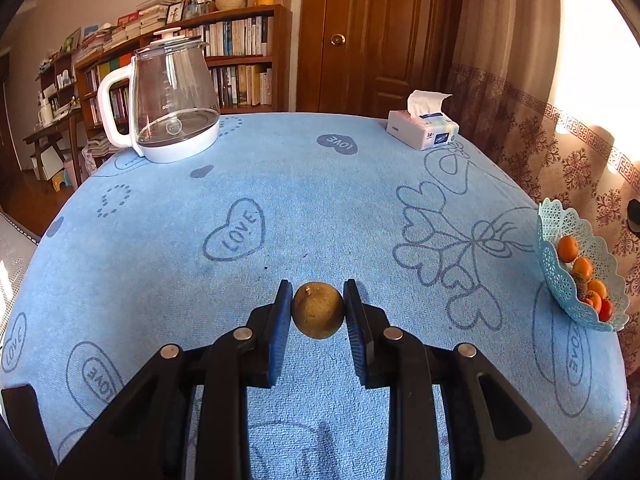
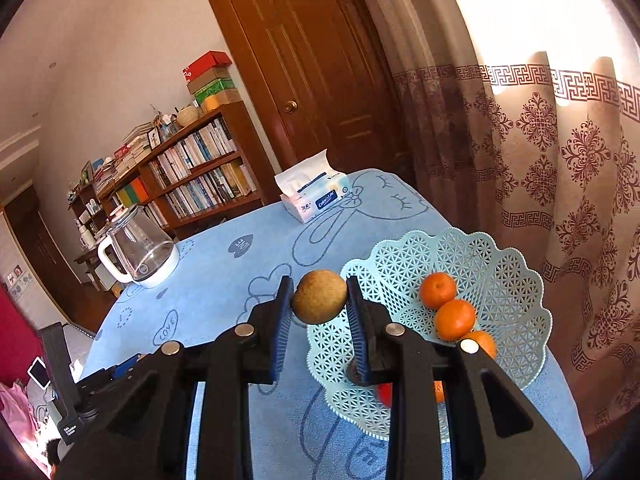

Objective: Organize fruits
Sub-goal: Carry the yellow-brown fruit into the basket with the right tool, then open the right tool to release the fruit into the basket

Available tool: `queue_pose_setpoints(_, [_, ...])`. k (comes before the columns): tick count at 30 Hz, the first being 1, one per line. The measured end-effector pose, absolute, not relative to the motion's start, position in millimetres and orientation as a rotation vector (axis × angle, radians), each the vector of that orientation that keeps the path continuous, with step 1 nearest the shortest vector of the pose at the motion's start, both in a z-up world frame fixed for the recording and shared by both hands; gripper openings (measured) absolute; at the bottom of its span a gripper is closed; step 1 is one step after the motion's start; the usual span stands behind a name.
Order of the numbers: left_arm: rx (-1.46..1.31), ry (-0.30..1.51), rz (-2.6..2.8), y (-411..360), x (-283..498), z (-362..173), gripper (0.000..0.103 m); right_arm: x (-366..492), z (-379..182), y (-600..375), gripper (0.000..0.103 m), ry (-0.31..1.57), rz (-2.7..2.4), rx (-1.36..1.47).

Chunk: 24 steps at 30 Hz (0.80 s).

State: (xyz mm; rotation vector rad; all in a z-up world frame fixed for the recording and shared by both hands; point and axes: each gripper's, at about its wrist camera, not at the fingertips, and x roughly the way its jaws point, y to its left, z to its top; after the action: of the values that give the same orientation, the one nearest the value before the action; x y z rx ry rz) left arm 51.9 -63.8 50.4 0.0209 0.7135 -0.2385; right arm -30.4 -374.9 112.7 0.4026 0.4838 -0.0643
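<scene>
Right wrist view: basket at two o'clock, oranges inside; right claw clamped on brown fruit, seemingly above near rim. Left claw pinching another, basket far off at three o'clock.

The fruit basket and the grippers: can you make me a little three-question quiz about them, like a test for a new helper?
1. True or false: both the left gripper and the right gripper are clamped on a round brown fruit.
2. Which fruit already lies in the lacy blue basket? A) bananas B) small oranges C) grapes
3. Fill in: the right gripper's brown fruit is at the basket's ____ edge in the right wrist view.

Key
1. True; the left one holds its own brown fruit above the blue cloth.
2. B
3. left
</scene>
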Motion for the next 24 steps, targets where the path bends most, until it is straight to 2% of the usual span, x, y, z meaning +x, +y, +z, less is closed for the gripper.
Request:
queue_pose_setpoints(9, [0.028,0.721,-0.243,-66,51,48,0.027,-13,69,-407,0.027,0.624,-0.159,0.463])
queue_pose_setpoints(21, [0.037,0.731,-0.242,-69,50,45,0.027,-11,60,-414,0.028,0.665,-0.202,0.471])
queue_pose_setpoints(24, [0.042,0.733,-0.245,-71,49,45,0.027,-14,66,-416,0.039,0.643,-0.211,0.476])
